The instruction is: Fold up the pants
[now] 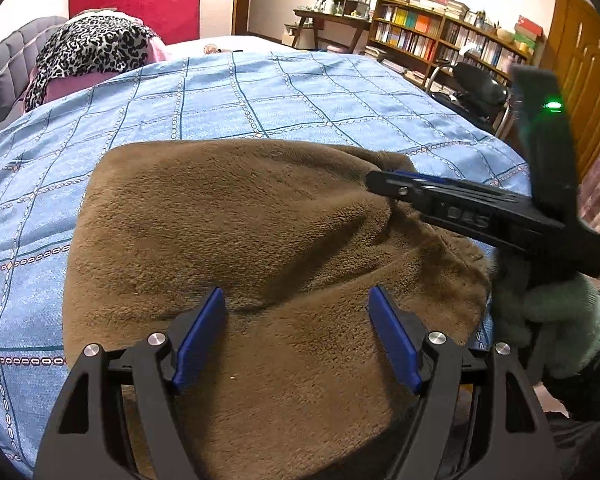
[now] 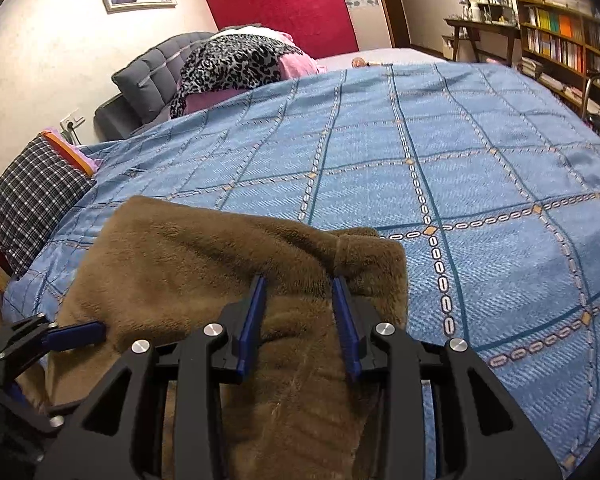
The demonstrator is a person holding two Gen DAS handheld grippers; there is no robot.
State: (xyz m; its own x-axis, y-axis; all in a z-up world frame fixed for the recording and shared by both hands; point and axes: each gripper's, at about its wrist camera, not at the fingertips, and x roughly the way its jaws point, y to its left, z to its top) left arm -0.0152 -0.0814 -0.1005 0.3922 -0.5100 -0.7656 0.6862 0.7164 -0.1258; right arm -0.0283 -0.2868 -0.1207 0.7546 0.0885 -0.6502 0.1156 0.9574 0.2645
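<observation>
1. Blue pads of my left gripper (image 1: 298,336) fill the bottom of the left wrist view, spread wide apart with nothing between them, hovering over the brown fleece pants (image 1: 236,248).
2. Those pants lie in a folded, lumpy heap on the blue checked bedspread (image 1: 228,92), taking up the centre and lower half of that frame.
3. My right gripper (image 1: 374,179) comes in from the right edge of the left wrist view, its tip at the far right corner of the pants, where the cloth bunches into creases.
4. From the right wrist view, my right gripper (image 2: 298,312) has its pads only partly closed, a narrow gap between them, with a raised fold of the pants (image 2: 228,256) sitting in that gap; I cannot tell whether the pads actually pinch it.
5. My gloved right hand (image 1: 556,324) grips the handle at the lower right of the left wrist view.
6. A leopard-print cloth (image 2: 232,64) lies at the upper left of the right wrist view, well apart from the pants.
7. Bookshelves (image 1: 448,36) stand at the upper right of the left wrist view.
</observation>
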